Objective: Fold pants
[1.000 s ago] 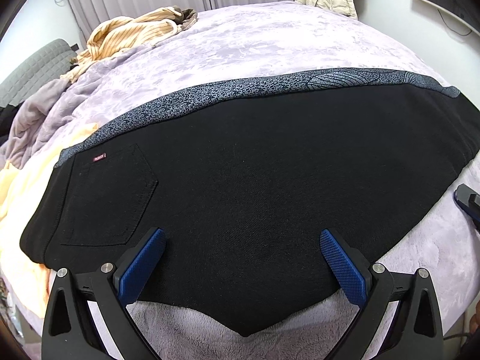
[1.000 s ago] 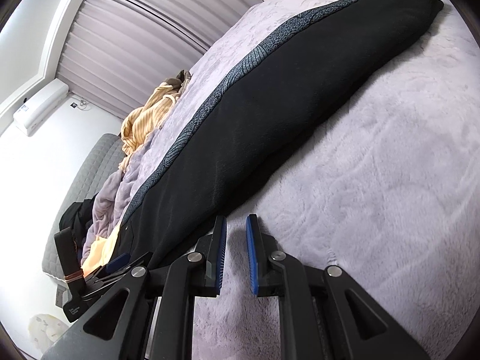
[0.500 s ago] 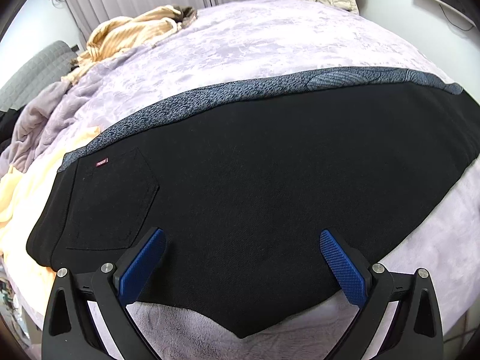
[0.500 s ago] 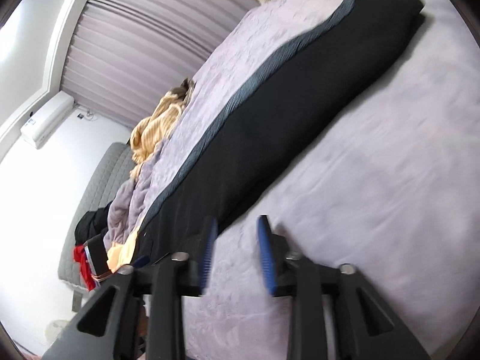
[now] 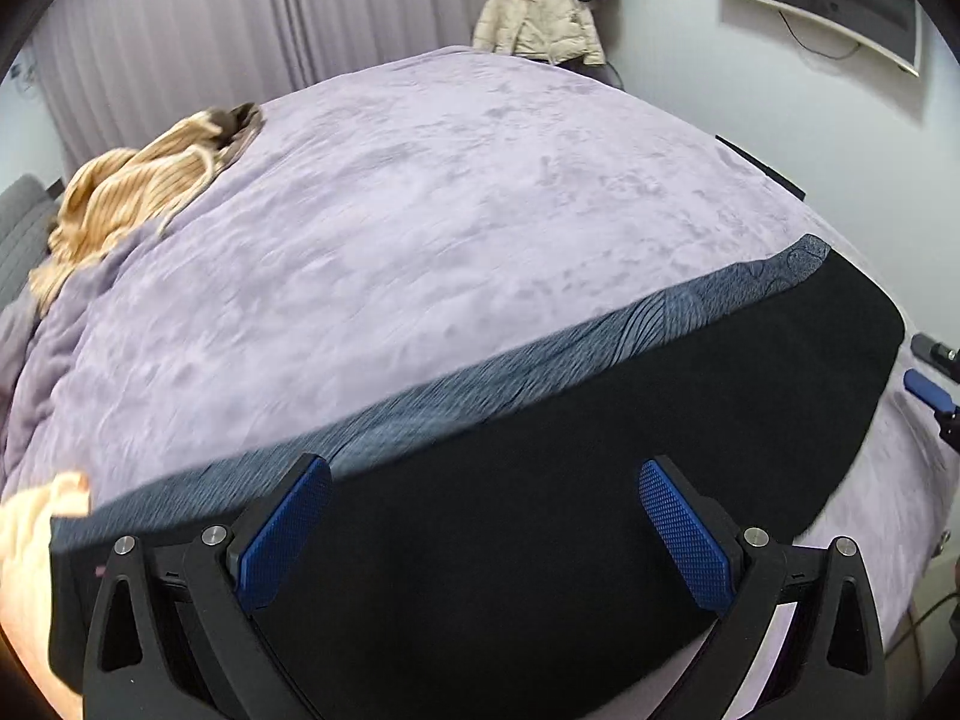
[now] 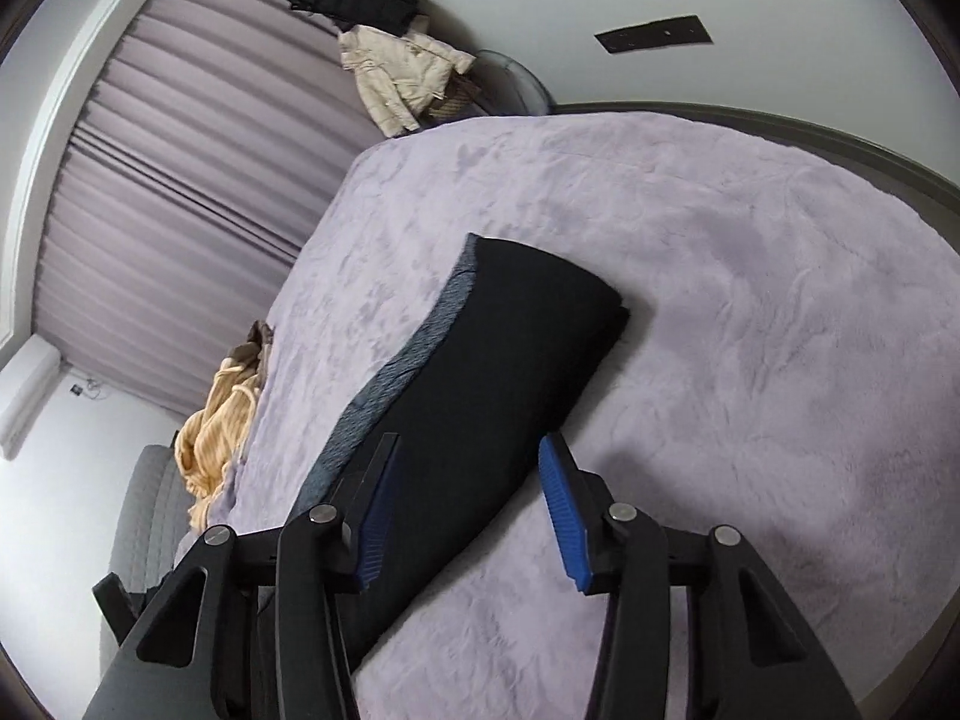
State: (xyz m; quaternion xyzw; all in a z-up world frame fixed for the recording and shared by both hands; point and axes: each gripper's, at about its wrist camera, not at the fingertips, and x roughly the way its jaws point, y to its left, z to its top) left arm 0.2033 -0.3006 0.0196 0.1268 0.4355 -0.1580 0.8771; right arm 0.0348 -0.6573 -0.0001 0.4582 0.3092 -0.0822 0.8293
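Note:
Black pants [image 5: 540,480] with a grey patterned side stripe [image 5: 540,354] lie flat and folded lengthwise on the lilac blanket. My left gripper [image 5: 480,516] is open and empty, low over the pants near their waist end. My right gripper [image 6: 462,492] is open and empty over the leg part of the pants [image 6: 510,360], with the cuff end ahead of it. The right gripper's blue pad [image 5: 930,390] shows at the right edge of the left wrist view.
The lilac blanket [image 5: 450,210] covers the whole bed. A striped yellow garment [image 5: 132,192] is bunched at the far left, also in the right wrist view [image 6: 222,432]. A cream jacket [image 6: 402,72] hangs by the curtain. A peach cloth [image 5: 30,540] lies at the left.
My left gripper has moved forward over the pants toward the striped edge. My right gripper has opened and swung over the pants leg near the cuff.

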